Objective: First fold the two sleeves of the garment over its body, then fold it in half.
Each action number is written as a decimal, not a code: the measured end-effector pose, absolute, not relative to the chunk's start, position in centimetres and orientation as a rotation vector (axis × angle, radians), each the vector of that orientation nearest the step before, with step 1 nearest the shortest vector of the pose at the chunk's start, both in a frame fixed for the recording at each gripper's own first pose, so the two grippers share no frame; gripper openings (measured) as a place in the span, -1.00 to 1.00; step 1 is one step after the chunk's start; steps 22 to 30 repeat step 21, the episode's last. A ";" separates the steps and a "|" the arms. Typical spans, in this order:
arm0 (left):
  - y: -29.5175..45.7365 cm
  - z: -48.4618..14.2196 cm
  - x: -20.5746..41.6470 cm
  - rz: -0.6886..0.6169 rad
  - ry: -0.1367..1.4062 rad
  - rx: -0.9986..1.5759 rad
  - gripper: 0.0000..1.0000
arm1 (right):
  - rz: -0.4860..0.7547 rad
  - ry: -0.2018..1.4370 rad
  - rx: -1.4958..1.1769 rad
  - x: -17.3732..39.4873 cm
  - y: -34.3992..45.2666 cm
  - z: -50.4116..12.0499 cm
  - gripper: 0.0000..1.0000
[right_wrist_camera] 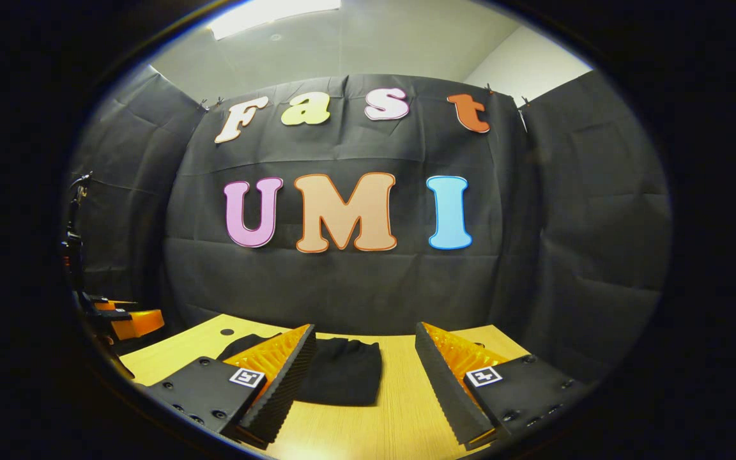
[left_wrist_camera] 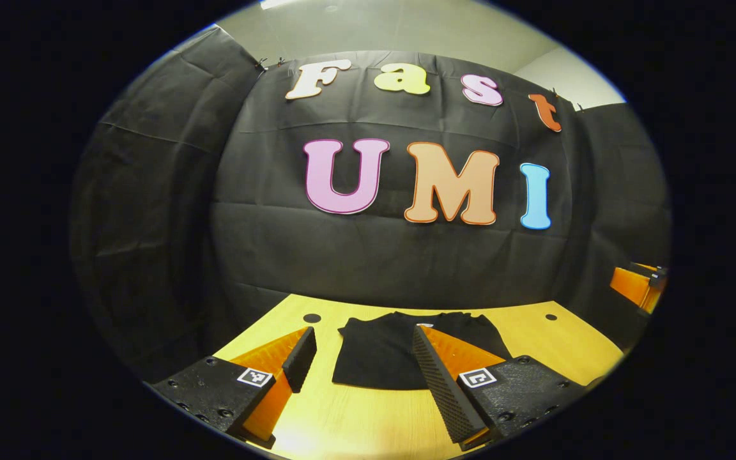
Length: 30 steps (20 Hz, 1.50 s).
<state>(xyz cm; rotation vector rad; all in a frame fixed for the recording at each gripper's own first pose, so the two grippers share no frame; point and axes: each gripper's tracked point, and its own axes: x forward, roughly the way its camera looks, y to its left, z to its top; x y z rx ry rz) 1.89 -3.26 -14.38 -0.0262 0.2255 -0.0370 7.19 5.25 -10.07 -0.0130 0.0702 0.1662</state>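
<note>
— Where did we see the garment?
— Folded, flat mid-table, bare wood beyond its edges.
— Our grippers?
— Left gripper at six o'clock, right gripper at four; both spread wide, holding nothing.

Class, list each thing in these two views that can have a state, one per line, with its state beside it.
Garment: black, lying flat on the table, folded into a compact shape, held by neither tongs.
Left tongs: open, above the table, gripping nothing.
Right tongs: open, above the table, gripping nothing.
Table: wooden, bearing the garment.
</note>
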 end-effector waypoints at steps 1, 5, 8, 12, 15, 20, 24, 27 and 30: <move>-3.4 -14.5 1.8 -0.040 0.229 -0.025 0.80 | 0.166 0.071 -0.014 7.2 5.3 -10.1 0.90; -3.8 -14.0 1.9 -0.053 0.216 -0.019 0.80 | 0.161 0.089 -0.012 6.8 5.2 -10.9 0.96; -4.0 -14.2 1.8 -0.065 0.219 -0.023 0.80 | 0.147 0.083 -0.009 6.5 4.8 -10.6 0.96; -4.2 -14.1 1.8 -0.067 0.211 -0.046 0.76 | 0.134 0.085 -0.004 6.3 4.5 -10.7 0.96; -4.1 -14.4 1.7 -0.068 0.215 -0.038 0.80 | 0.131 0.085 -0.005 6.2 4.4 -10.7 0.96; -4.1 -14.9 1.4 -0.070 0.234 -0.041 0.80 | 0.124 0.092 -0.009 5.8 4.3 -11.0 0.96; -4.0 -14.9 1.4 -0.070 0.232 -0.037 0.81 | 0.122 0.091 -0.009 5.8 4.3 -11.0 0.96; -4.0 -14.9 1.4 -0.070 0.232 -0.037 0.81 | 0.122 0.091 -0.009 5.8 4.3 -11.0 0.96; -4.0 -14.9 1.4 -0.070 0.232 -0.037 0.81 | 0.122 0.091 -0.009 5.8 4.3 -11.0 0.96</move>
